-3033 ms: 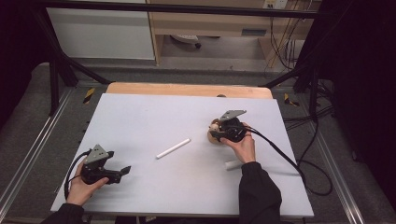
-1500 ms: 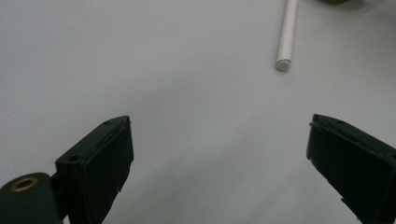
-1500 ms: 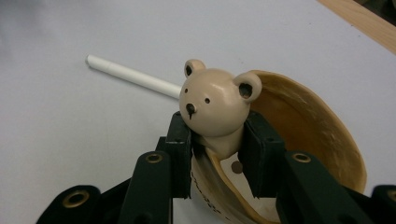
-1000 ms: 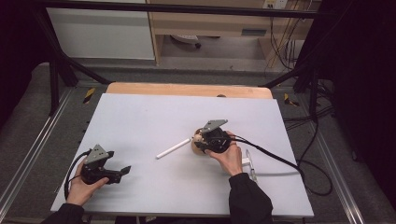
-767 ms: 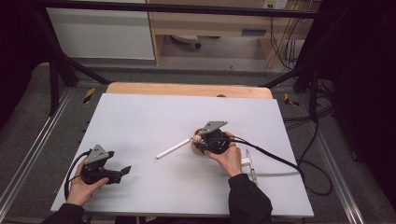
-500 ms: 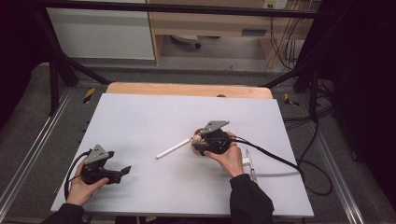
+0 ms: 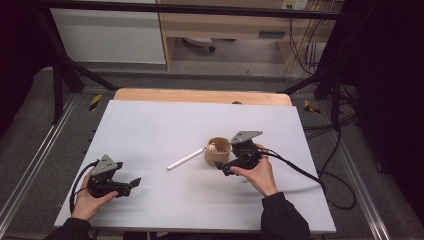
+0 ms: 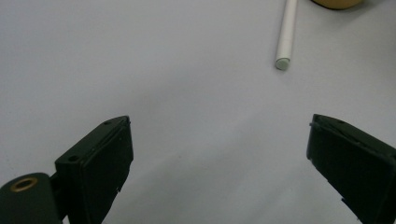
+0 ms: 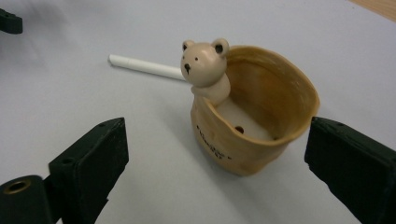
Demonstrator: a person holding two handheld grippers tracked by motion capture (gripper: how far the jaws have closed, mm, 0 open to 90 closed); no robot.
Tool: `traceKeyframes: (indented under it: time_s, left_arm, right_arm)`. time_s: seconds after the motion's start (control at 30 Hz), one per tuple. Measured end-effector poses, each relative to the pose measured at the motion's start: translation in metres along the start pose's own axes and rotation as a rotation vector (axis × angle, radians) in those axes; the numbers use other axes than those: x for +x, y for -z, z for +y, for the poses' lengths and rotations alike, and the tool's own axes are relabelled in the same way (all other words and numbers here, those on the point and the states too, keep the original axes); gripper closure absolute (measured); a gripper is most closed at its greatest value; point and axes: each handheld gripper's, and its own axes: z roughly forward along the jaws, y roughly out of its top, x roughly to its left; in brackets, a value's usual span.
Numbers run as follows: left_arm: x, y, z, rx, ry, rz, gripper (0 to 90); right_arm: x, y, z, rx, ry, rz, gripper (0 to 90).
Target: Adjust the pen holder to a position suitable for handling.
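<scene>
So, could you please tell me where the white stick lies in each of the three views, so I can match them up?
High view: the white stick lies mid-table, slanting, just left of the tan bear cup.
Left gripper view: it enters at the top right, its capped end pointing down.
Right gripper view: it lies upper left, running behind the bear.
Shared landmark: the cup, seen in the right gripper view and as a tan sliver at the left gripper view's top edge.

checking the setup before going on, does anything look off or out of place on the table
Nothing looks damaged or spilled. The bear pot stands upright and empty, and the white stick lies flat beside it, one end at the pot's side. Both grippers are open.
</scene>
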Motion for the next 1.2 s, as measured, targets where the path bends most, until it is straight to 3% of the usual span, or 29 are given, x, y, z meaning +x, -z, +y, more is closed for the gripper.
traceKeyframes:
  time_s: [0.13,0.47,0.73,1.2]
  left_arm:
    - [-0.001,0.0,0.001,0.004,0.001,0.0,7.5]
    - [-0.005,0.0,0.004,0.006,-0.002,-0.008,7.5]
    - [-0.008,-0.002,0.008,0.007,-0.001,-0.016,7.7]
    - [-0.022,-0.01,0.023,0.034,-0.032,-0.031,7.7]
  right_arm:
    - [-0.006,0.011,-0.014,-0.019,-0.054,0.003,2.1]
    - [-0.018,0.026,-0.051,-0.038,-0.118,0.007,0.6]
    - [-0.028,0.033,-0.077,-0.025,-0.142,-0.008,0.7]
    - [-0.031,0.044,-0.104,-0.027,-0.133,-0.021,0.7]
